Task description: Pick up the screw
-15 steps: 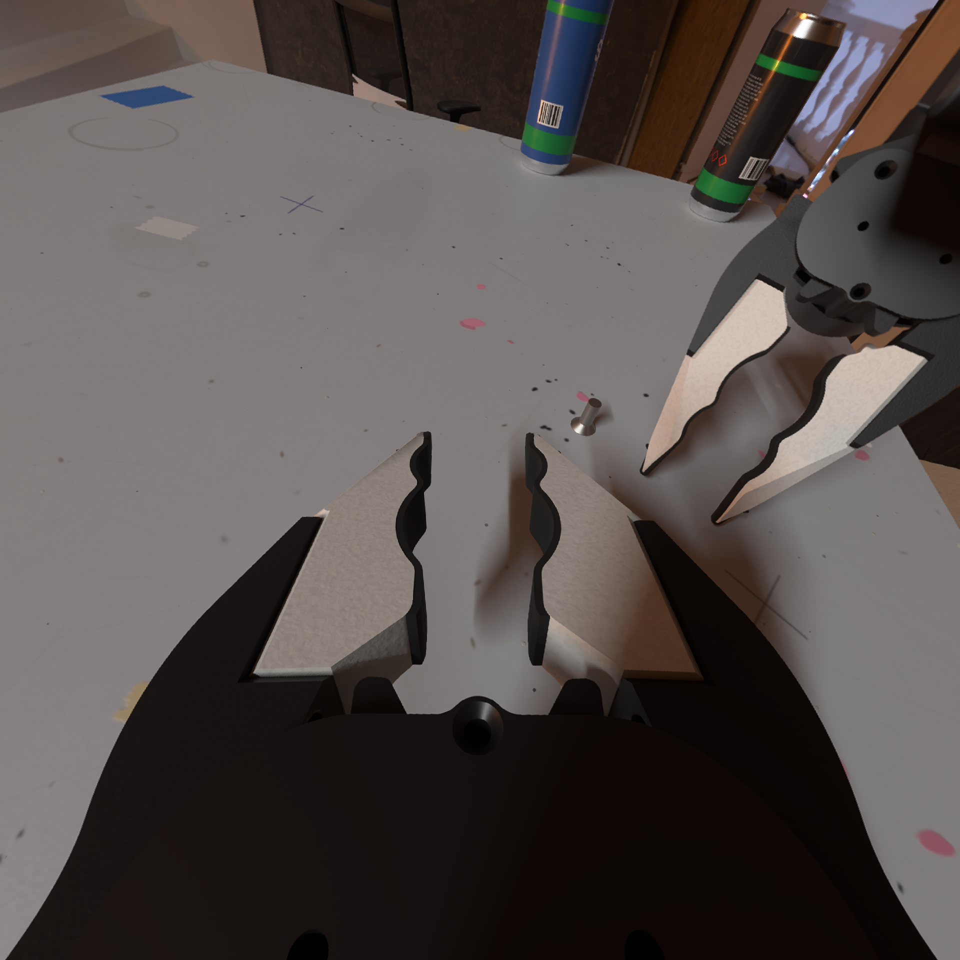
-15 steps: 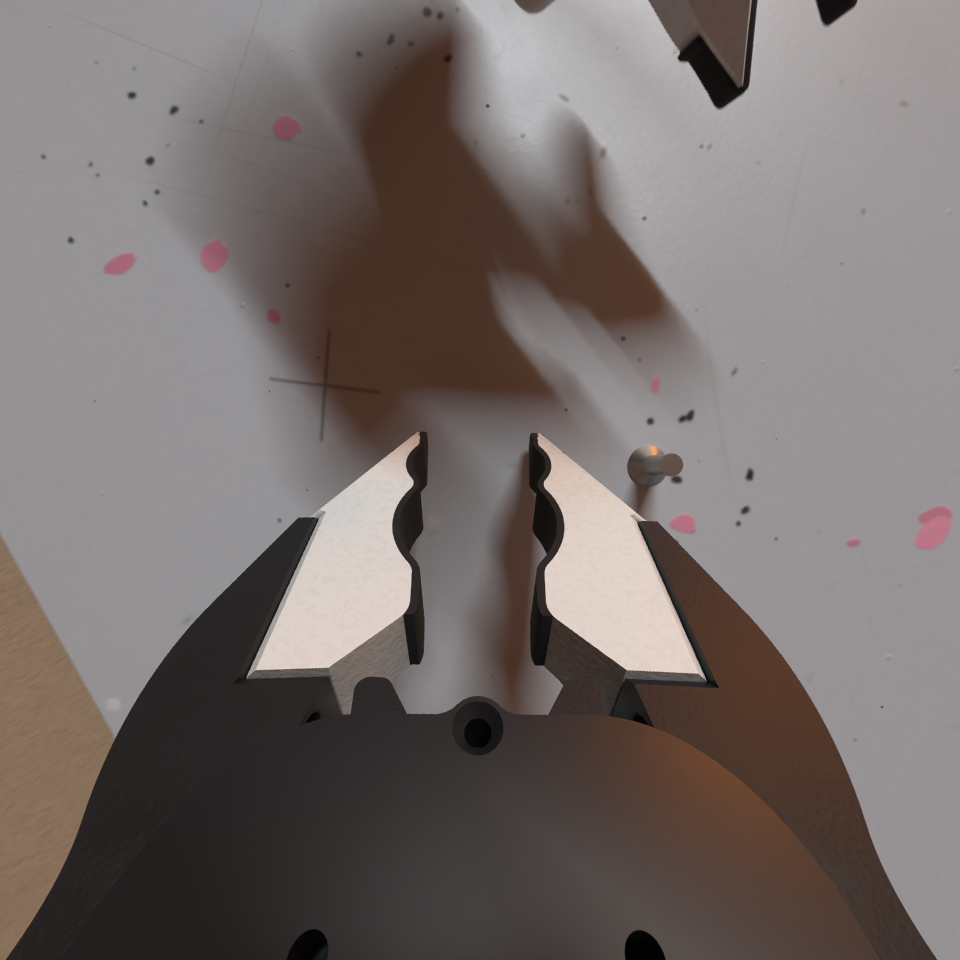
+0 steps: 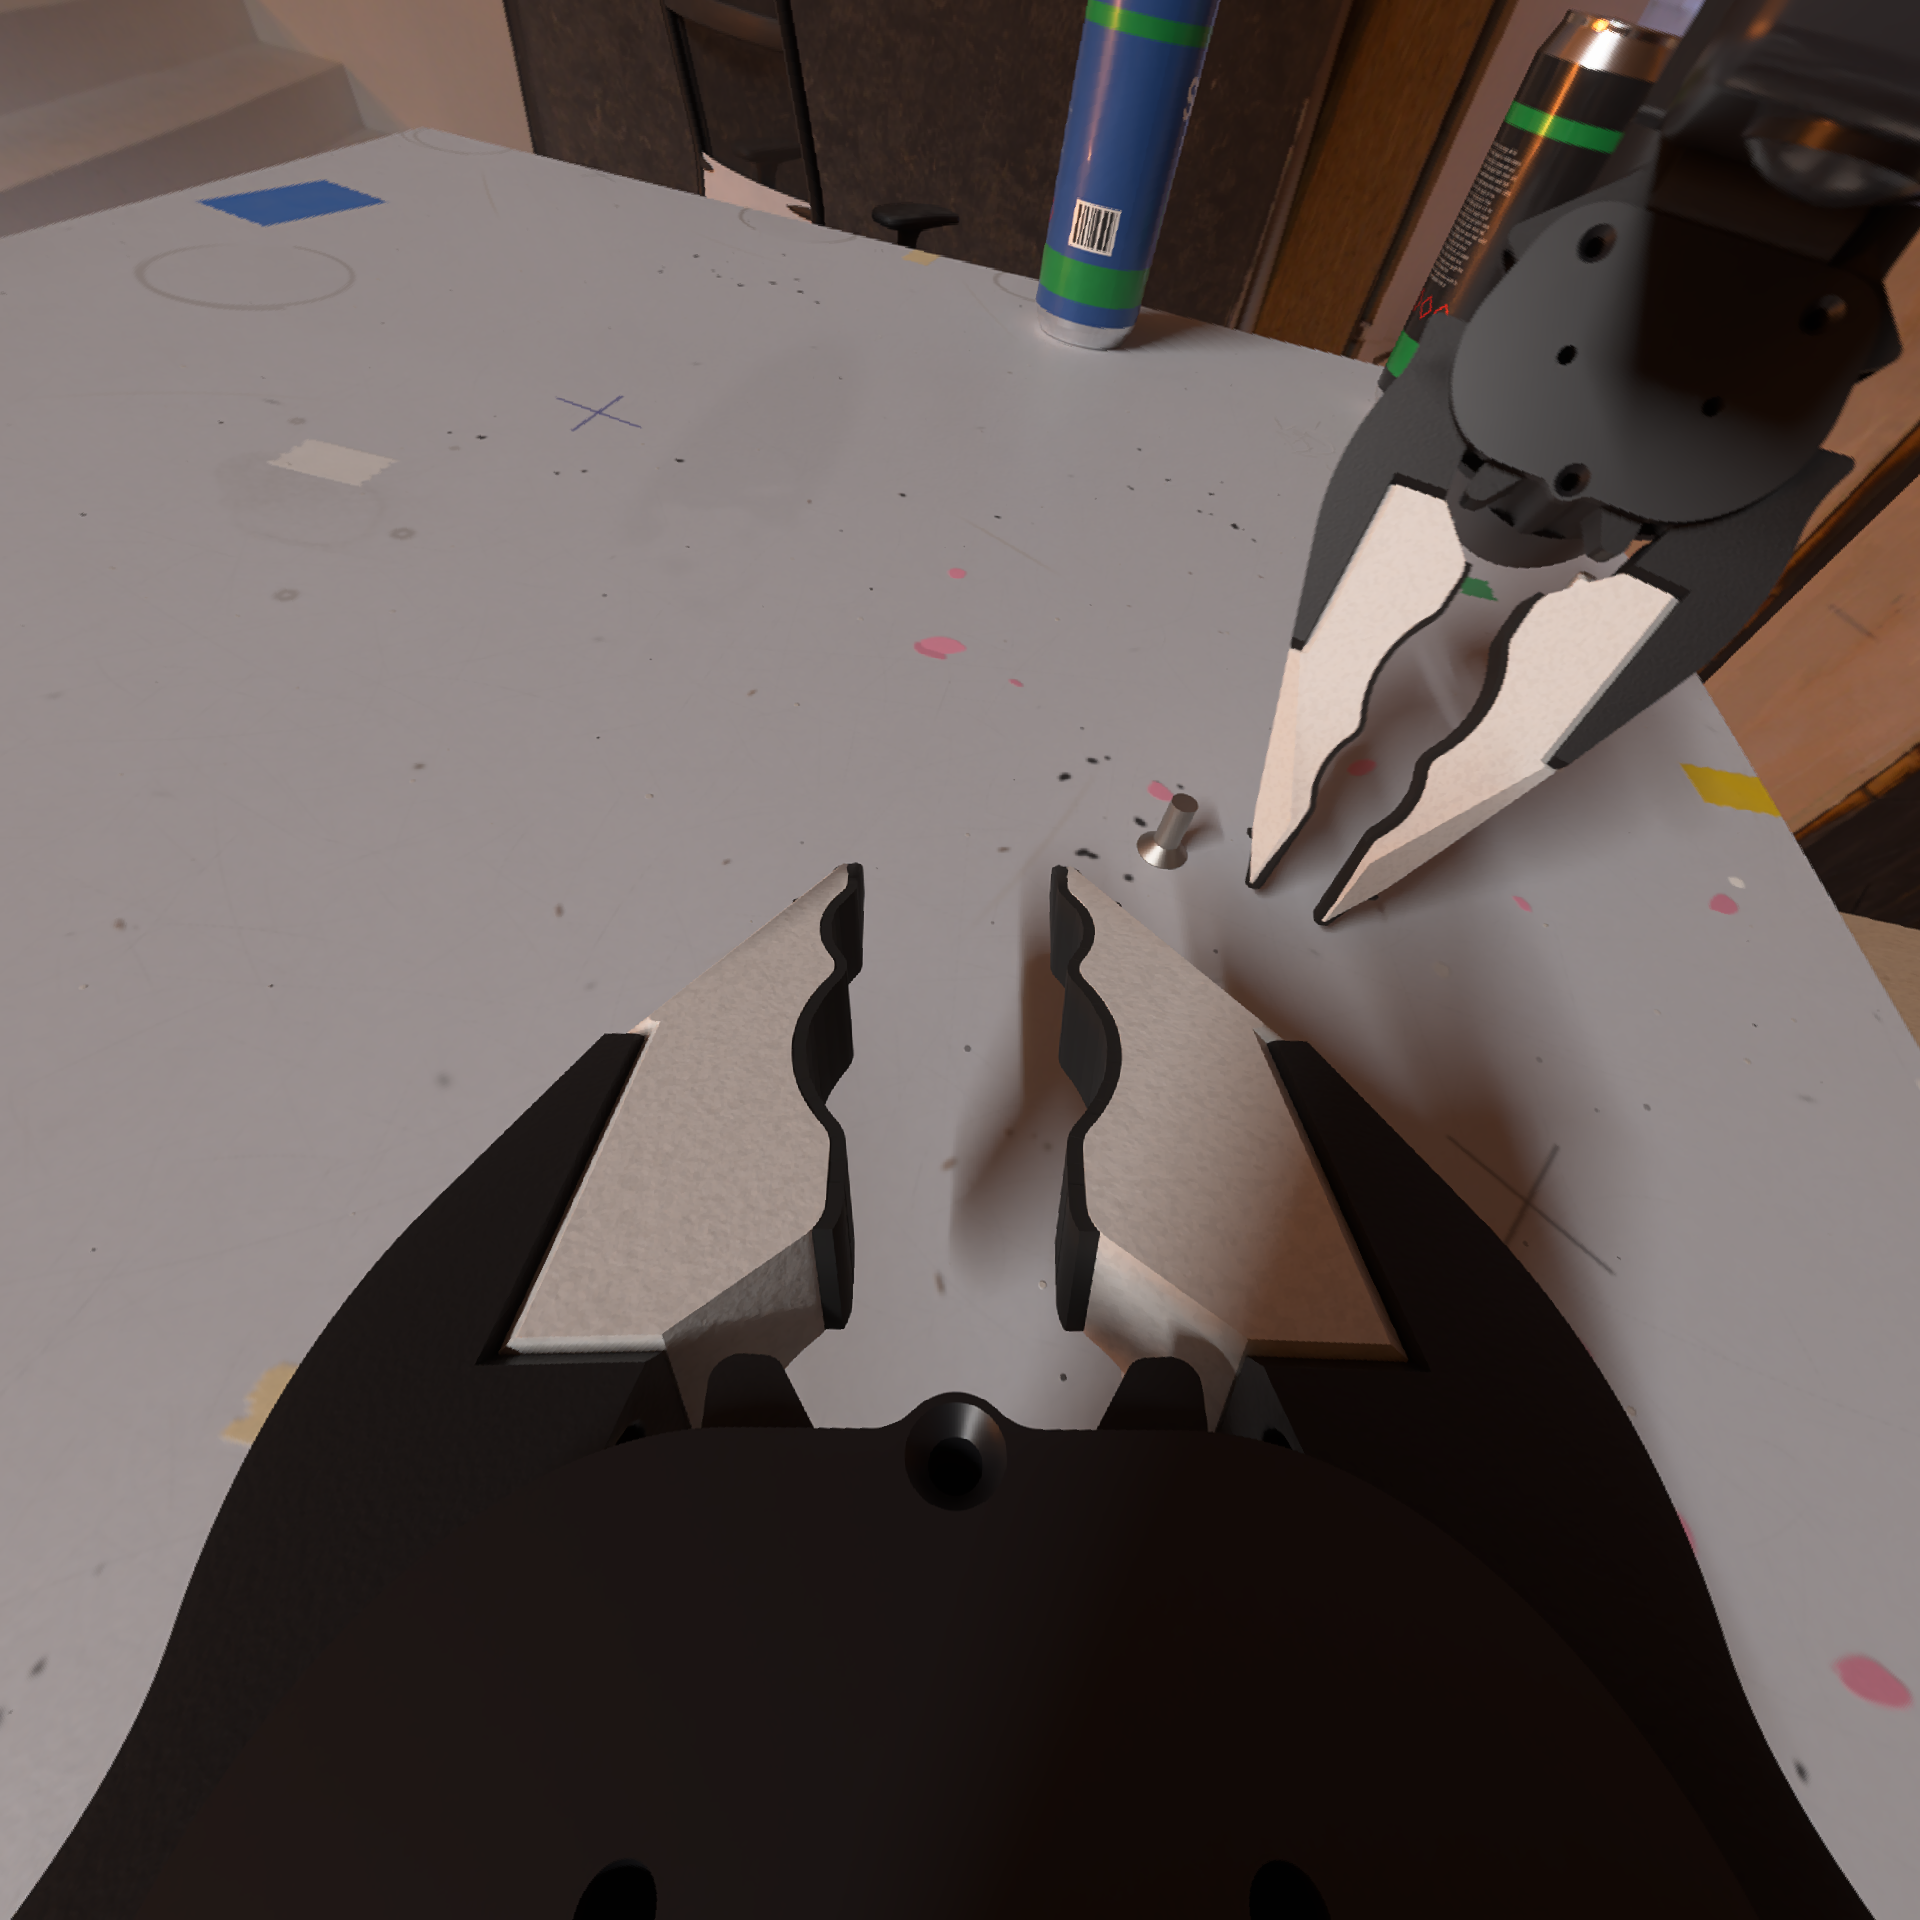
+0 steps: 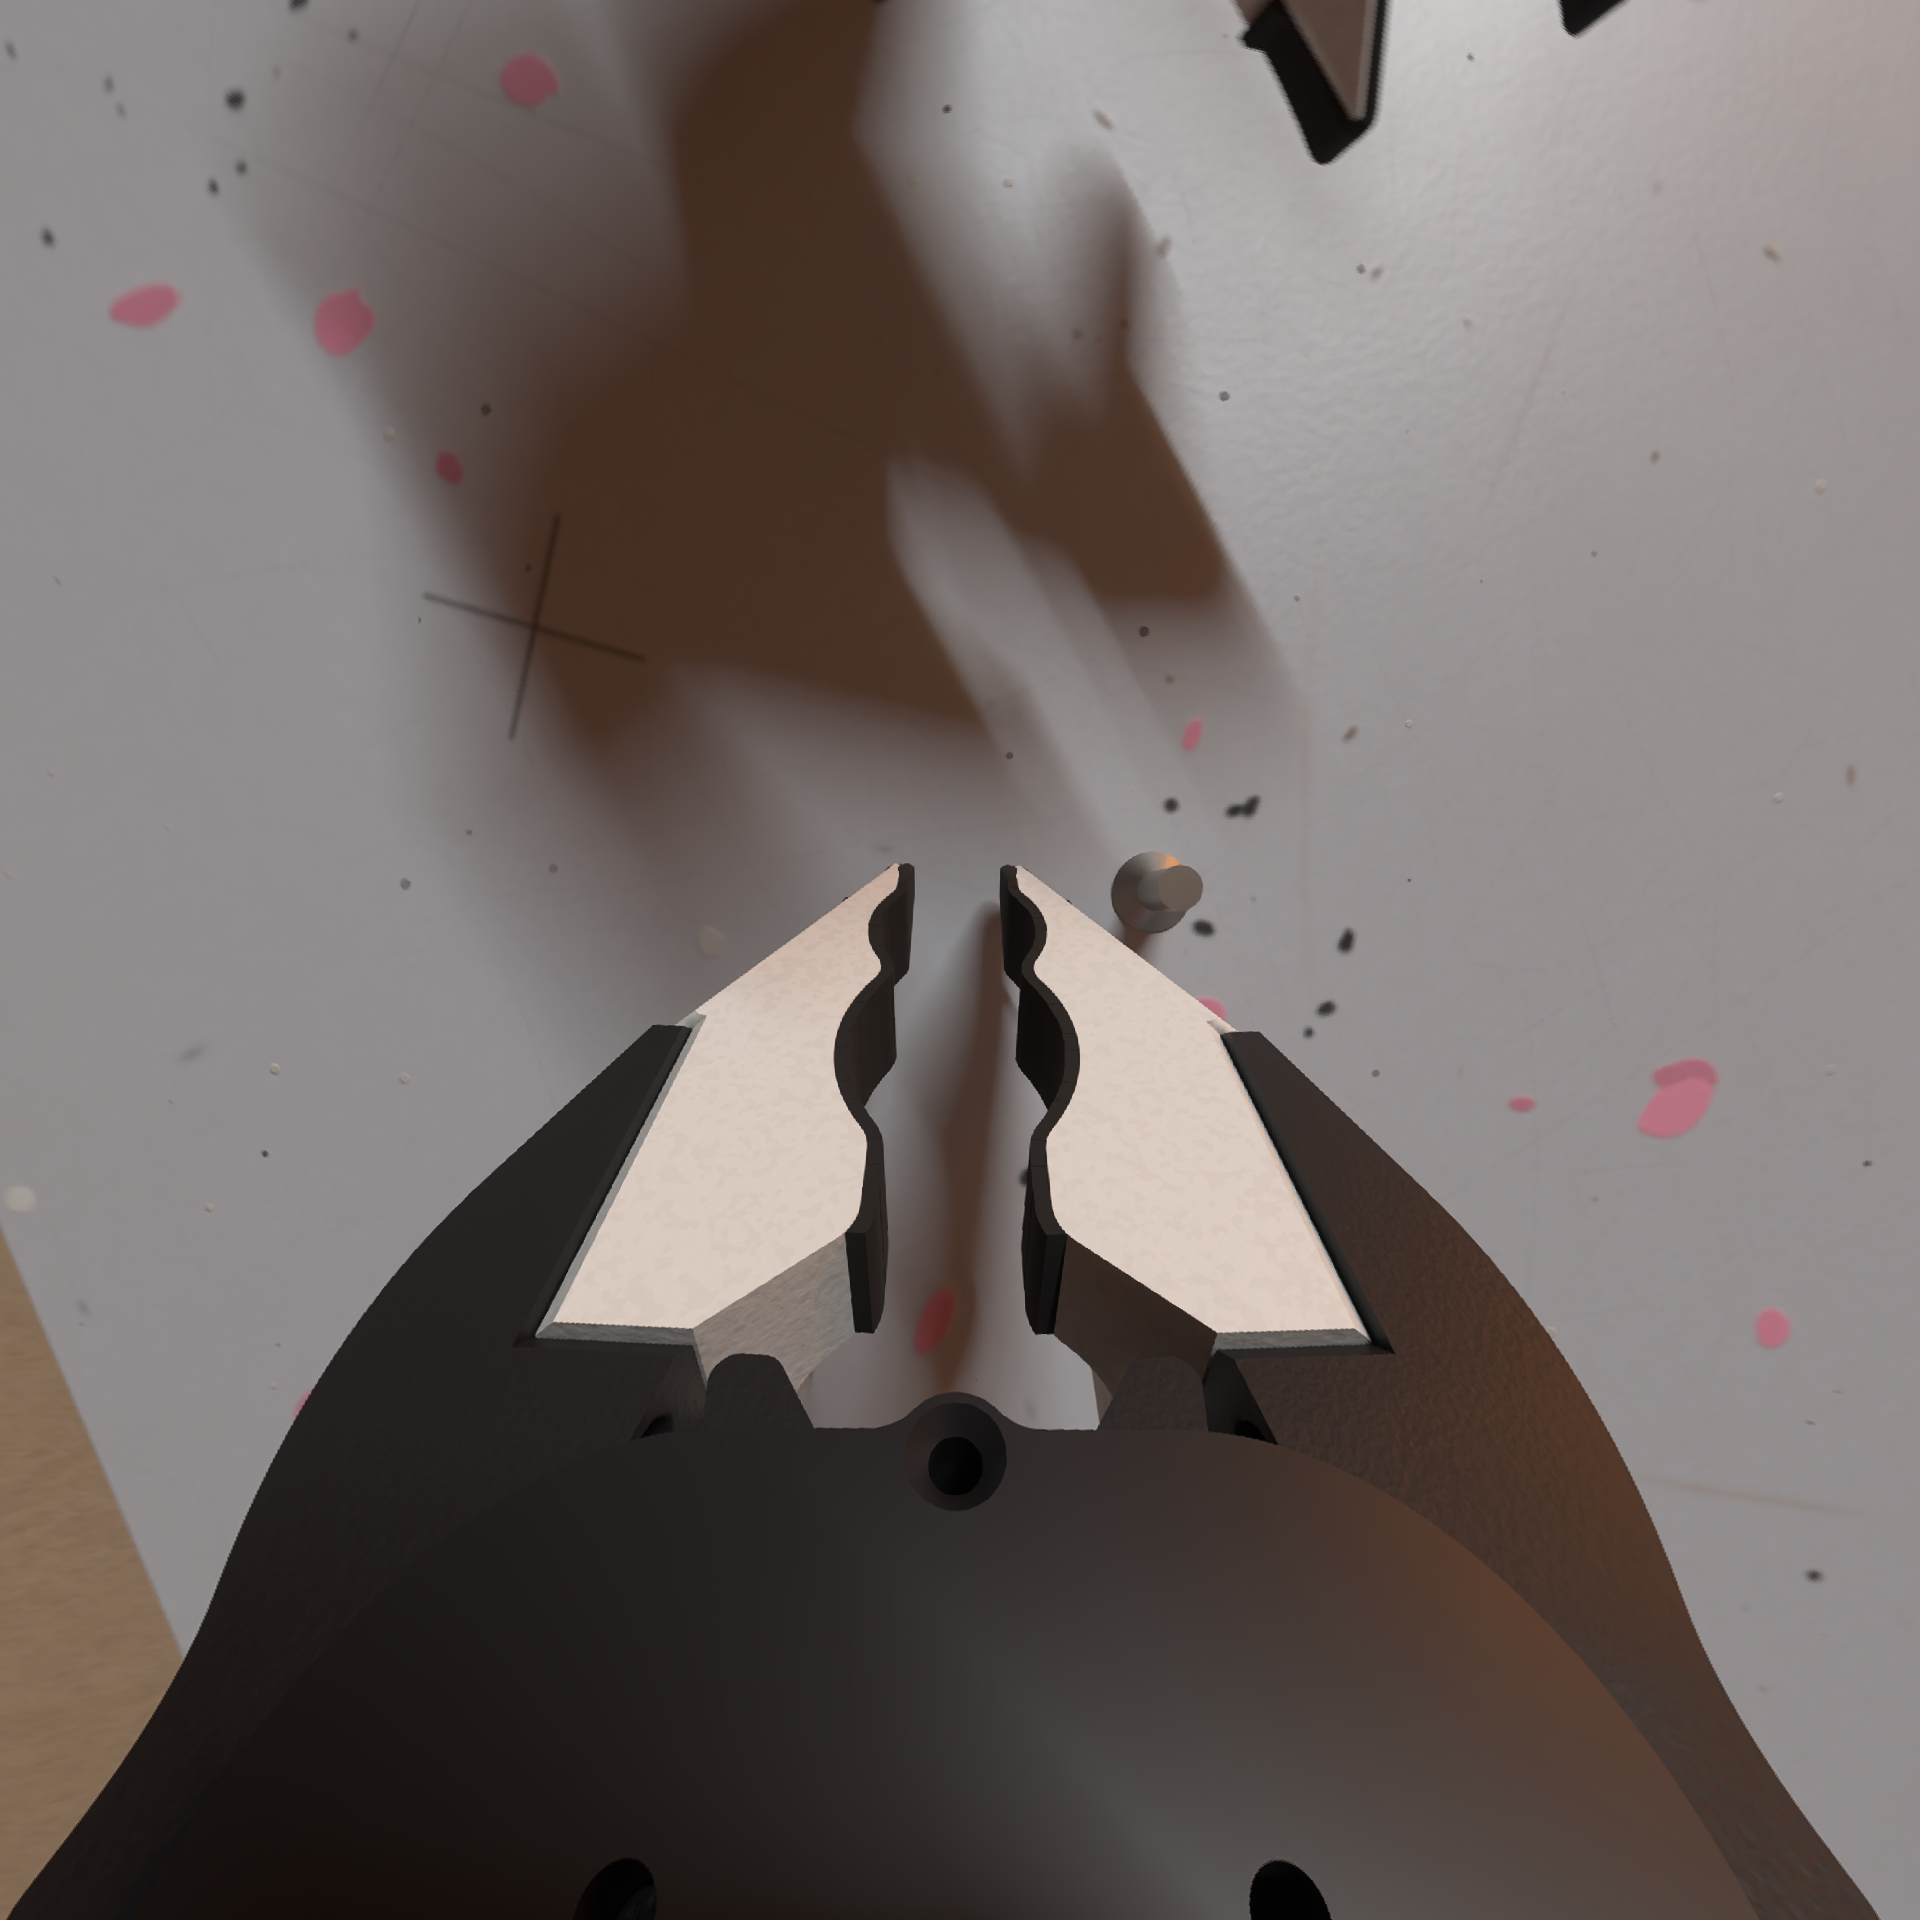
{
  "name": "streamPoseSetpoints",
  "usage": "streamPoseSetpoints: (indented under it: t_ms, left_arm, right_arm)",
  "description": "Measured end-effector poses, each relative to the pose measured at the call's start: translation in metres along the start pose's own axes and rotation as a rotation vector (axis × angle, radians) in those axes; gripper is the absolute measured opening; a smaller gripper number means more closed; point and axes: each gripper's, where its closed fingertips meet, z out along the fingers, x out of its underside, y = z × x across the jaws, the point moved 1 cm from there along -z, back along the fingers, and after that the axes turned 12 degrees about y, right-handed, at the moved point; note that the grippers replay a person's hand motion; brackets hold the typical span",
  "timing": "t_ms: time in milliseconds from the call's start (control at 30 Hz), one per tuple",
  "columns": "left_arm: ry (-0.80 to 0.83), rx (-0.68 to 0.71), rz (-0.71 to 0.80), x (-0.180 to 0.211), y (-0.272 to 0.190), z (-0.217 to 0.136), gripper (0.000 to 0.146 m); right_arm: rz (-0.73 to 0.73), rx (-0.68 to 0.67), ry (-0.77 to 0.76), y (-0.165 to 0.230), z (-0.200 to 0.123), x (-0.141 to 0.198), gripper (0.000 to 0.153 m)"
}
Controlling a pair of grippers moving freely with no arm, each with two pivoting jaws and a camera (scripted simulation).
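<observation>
The screw (image 3: 1169, 831) is small and silver and lies on the grey table (image 3: 520, 727). My left gripper (image 3: 956, 878) is open and empty, with its tips just short of the screw and to its left. My right gripper (image 3: 1291, 899) points down at the table just right of the screw, its tips a narrow gap apart. In the right wrist view the screw (image 4: 1153, 891) lies just outside the right fingertip of my right gripper (image 4: 956, 878), not between the jaws, which hold nothing.
A blue can (image 3: 1122, 177) and a black can (image 3: 1527, 156) stand at the table's far edge. The table's right edge runs close behind the right gripper. A fingertip of the left gripper (image 4: 1330, 62) shows at the top of the right wrist view.
My right gripper has moved closer to the screw and its jaws have narrowed. The left gripper and the screw have not moved.
</observation>
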Motion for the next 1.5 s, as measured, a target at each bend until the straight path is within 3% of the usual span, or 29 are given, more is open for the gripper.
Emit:
streamPoseSetpoints:
  t_ms: [100, 233, 367, 433, 500, 567, 667, 800, 967, 1067, 1167, 1300, 1400, 1500]
  left_arm:
    - [-0.001, 0.001, -0.002, 0.0, 0.0, 0.0, 0.036]
    - [-0.002, 0.001, -0.001, 0.0, 0.0, 0.0, 0.036]
    - [-0.003, -0.002, 0.001, 0.0, -0.001, 0.0, 0.036]
    - [-0.004, -0.003, 0.005, 0.0, -0.001, 0.0, 0.036]
    - [-0.005, -0.001, 0.003, 0.0, -0.001, 0.0, 0.036]
    - [-0.008, 0.001, 0.0, 0.0, 0.0, 0.0, 0.036]
    - [-0.009, 0.0, 0.0, 0.0, 0.0, 0.0, 0.036]
    - [-0.011, -0.005, 0.002, 0.0, 0.0, 0.0, 0.035]
    - [-0.019, -0.02, 0.047, 0.0, -0.002, 0.0, 0.036]
    - [-0.024, -0.028, 0.079, -0.001, -0.003, -0.001, 0.036]
    - [-0.027, -0.045, 0.124, -0.001, -0.005, -0.001, 0.036]
    - [-0.02, -0.088, 0.219, -0.001, -0.009, 0.0, 0.036]
    - [-0.009, -0.123, 0.279, -0.003, -0.013, 0.001, 0.036]
    - [0.002, -0.142, 0.308, -0.004, -0.016, 0.002, 0.036]
  right_arm:
    - [0.055, -0.047, -0.01, -0.002, 0.001, -0.003, 0.016]
    - [0.002, 0.015, -0.011, -0.008, 0.0, -0.007, 0.007]
    - [-0.308, 0.379, -0.086, -0.027, -0.017, -0.011, 0.008]
    - [-0.467, 0.423, -0.099, -0.013, -0.021, -0.007, 0.019]
    - [-0.518, 0.385, -0.136, 0.003, -0.024, -0.002, 0.024]
    - [-0.449, 0.325, -0.16, 0.006, -0.028, 0.002, 0.024]
    - [-0.193, 0.241, -0.18, -0.013, -0.031, 0.004, 0.019]
    - [0.02, 0.13, -0.135, -0.036, -0.016, 0.008, 0.013]
    - [0.082, 0.041, -0.091, -0.042, -0.001, 0.003, 0.01]
    - [-0.021, 0.038, -0.073, -0.038, -0.003, -0.001, 0.007]
    - [-0.212, 0.136, -0.167, -0.036, -0.033, -0.016, 0.007]
    - [-0.349, 0.206, -0.25, -0.042, -0.108, -0.04, 0.007]
    - [-0.42, 0.228, -0.108, -0.059, -0.143, -0.042, 0.007]
    - [-0.479, 0.203, 0.155, -0.078, -0.153, -0.032, 0.008]
